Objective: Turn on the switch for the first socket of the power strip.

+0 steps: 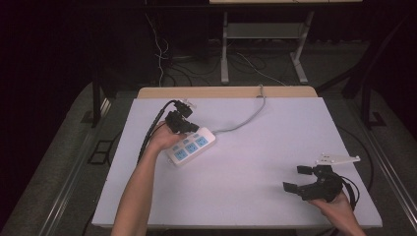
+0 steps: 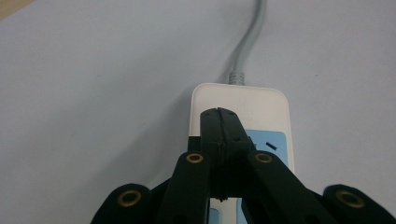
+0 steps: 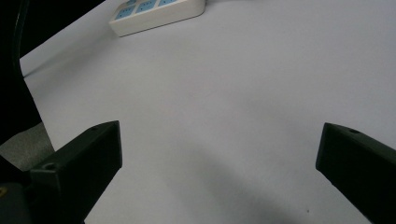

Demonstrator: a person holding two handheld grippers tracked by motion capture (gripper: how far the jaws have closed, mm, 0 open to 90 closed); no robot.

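A white power strip with blue sockets lies on the left half of the white table, and its grey cord runs off over the far edge. My left gripper hangs over the strip's cord end. In the left gripper view the left gripper is shut, jaws pressed together with nothing between them, just above the power strip near its cord. My right gripper rests open near the front right corner. Bare table lies between the wide jaws of the right gripper, with the power strip far off.
A wooden strip borders the table's far edge. Beyond it on the dark floor stand a metal frame's legs and loose cables. A black cable trails from the left gripper over the table's left side.
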